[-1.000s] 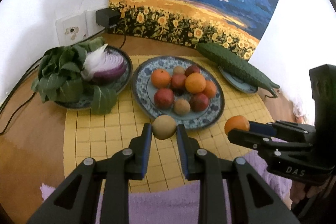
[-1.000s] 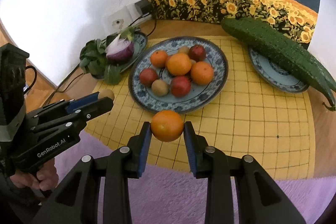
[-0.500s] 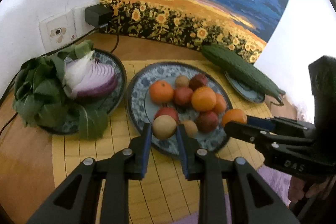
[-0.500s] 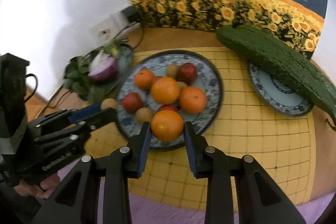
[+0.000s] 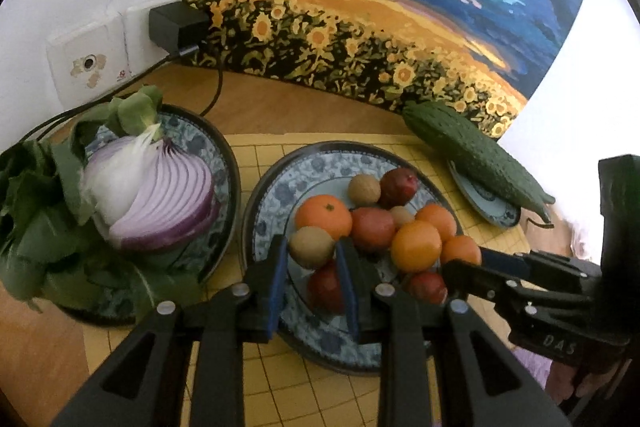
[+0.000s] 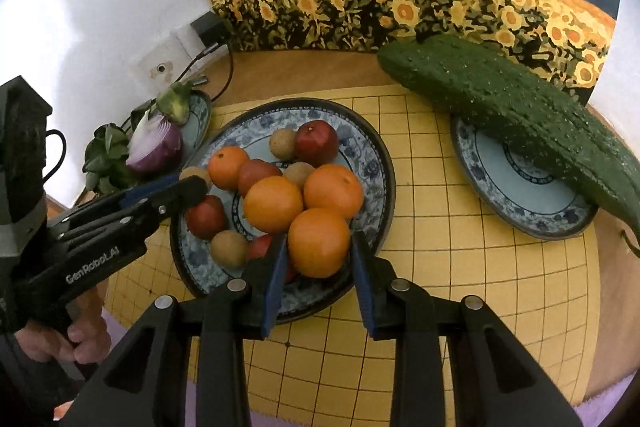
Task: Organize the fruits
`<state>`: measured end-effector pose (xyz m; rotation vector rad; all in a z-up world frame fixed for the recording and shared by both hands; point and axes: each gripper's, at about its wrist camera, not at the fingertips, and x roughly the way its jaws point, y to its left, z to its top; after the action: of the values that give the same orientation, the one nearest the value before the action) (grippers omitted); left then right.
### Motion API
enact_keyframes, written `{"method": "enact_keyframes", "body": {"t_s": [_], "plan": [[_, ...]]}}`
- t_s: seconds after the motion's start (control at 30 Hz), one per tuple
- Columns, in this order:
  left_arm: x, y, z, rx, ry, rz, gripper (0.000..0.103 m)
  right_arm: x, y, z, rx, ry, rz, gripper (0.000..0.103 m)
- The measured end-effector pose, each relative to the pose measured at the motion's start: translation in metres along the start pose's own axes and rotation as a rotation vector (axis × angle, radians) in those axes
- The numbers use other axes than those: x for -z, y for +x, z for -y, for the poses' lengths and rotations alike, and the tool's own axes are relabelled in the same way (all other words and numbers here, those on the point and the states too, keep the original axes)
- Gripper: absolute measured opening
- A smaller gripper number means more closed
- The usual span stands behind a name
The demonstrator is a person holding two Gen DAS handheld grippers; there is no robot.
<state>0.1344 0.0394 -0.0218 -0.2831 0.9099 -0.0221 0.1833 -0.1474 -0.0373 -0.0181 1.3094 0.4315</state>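
Note:
My left gripper (image 5: 312,259) is shut on a brown kiwi (image 5: 311,247) and holds it over the left part of the blue patterned fruit plate (image 5: 276,187). My right gripper (image 6: 318,259) is shut on an orange (image 6: 319,242) over the near part of the same plate (image 6: 360,143). The plate holds several oranges, red plums and kiwis. In the left wrist view the right gripper (image 5: 460,259) comes in from the right with the orange (image 5: 460,250). In the right wrist view the left gripper (image 6: 192,183) comes in from the left with the kiwi (image 6: 194,174).
A plate with half a red onion (image 5: 156,199) and leafy greens (image 5: 32,211) stands to the left. A big cucumber (image 6: 516,123) lies across a small plate (image 6: 520,203) to the right. All rest on a yellow grid mat (image 6: 460,267). A sunflower painting (image 5: 360,7) leans on the wall.
Both grippers have moved forward from above the mat's near edge to over the fruit plate, each still holding its fruit.

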Motion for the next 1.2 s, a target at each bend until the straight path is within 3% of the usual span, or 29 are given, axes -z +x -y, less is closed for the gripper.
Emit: {"method": "enact_keyframes", "body": {"t_s": [0.23,0.4,0.47,0.67,0.7,0.87,1.0,1.2], "plan": [[0.000,0.004,-0.002,0.004,0.000,-0.015,0.026,-0.004,0.006,0.005,-0.010,0.028,0.004,0.033],[0.000,-0.002,0.000,0.005,0.003,-0.001,0.043,-0.004,0.005,0.003,-0.012,0.020,0.003,0.034],[0.000,-0.006,0.002,0.008,0.008,0.013,0.055,-0.004,0.003,0.002,-0.026,0.015,0.006,0.036],[-0.001,-0.014,0.006,0.015,0.023,0.027,0.077,-0.002,-0.004,0.000,-0.062,0.027,0.024,0.060],[-0.001,-0.014,0.007,0.016,0.025,0.028,0.077,-0.002,-0.004,0.000,-0.062,0.030,0.026,0.062],[-0.002,-0.023,0.004,0.086,-0.018,0.057,0.102,-0.001,-0.014,0.001,-0.078,0.034,0.055,0.069],[-0.004,-0.029,0.008,0.095,-0.008,0.073,0.103,0.001,-0.020,0.000,-0.084,0.033,0.066,0.069],[-0.003,-0.030,0.015,0.019,0.034,0.076,0.103,0.002,-0.024,0.003,-0.075,0.041,0.071,0.070]]}}
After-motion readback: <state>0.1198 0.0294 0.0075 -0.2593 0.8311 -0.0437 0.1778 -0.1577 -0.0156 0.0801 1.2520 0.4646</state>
